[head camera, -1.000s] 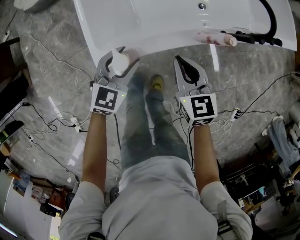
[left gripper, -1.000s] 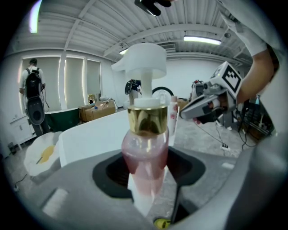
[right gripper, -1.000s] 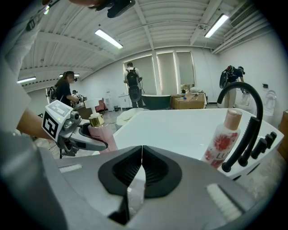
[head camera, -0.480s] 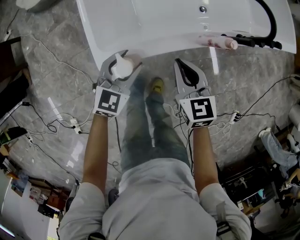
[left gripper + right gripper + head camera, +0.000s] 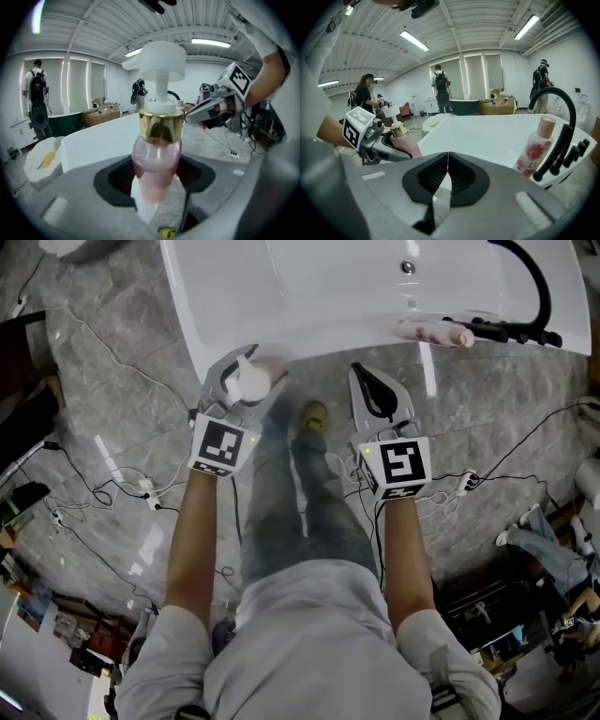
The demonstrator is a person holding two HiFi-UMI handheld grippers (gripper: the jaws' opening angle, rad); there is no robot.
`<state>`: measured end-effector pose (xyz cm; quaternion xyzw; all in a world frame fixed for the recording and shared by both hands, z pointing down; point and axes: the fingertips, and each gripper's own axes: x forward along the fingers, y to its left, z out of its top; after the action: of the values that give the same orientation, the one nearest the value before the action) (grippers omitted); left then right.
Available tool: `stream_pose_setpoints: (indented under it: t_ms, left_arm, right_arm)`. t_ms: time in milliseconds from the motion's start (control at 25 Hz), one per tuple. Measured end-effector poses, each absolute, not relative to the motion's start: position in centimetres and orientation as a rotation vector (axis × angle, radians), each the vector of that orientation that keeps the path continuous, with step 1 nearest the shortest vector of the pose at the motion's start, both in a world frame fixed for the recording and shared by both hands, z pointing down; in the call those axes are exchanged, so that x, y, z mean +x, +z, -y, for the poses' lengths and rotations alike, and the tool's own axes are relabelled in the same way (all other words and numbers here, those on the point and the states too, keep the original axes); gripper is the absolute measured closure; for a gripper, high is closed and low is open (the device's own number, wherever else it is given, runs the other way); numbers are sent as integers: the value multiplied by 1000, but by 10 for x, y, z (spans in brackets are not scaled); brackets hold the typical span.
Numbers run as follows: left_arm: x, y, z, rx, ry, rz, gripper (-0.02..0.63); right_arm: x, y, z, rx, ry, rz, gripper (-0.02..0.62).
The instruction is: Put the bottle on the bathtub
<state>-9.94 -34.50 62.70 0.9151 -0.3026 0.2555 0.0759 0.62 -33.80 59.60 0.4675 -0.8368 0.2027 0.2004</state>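
Pink pump bottle (image 5: pixel 249 383) stands upright at the near-left corner of the white bathtub (image 5: pixel 309 296) rim, between the left gripper (image 5: pixel 246 367) jaws (just been opening, released). The right gripper (image 5: pixel 357 369), nearby on the right, is clenched and empty.

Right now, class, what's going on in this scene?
A person works with two hand-held grippers beside a white bathtub. The left hand-held gripper surrounds a pink pump bottle at the tub's near corner. Its jaws have just been opening, so this looks like a release. The right hand-held gripper is shut and empty. Another bottle sits on the rim beside a black hose.
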Motion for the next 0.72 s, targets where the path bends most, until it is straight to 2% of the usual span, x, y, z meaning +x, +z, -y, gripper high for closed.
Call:
stream_pose_setpoints:
  t_ms: [720]
  left_arm:
    - [-95,629,342,2726,770,890,330]
  right_arm:
    - [10,594,341,1310,566,2346,592]
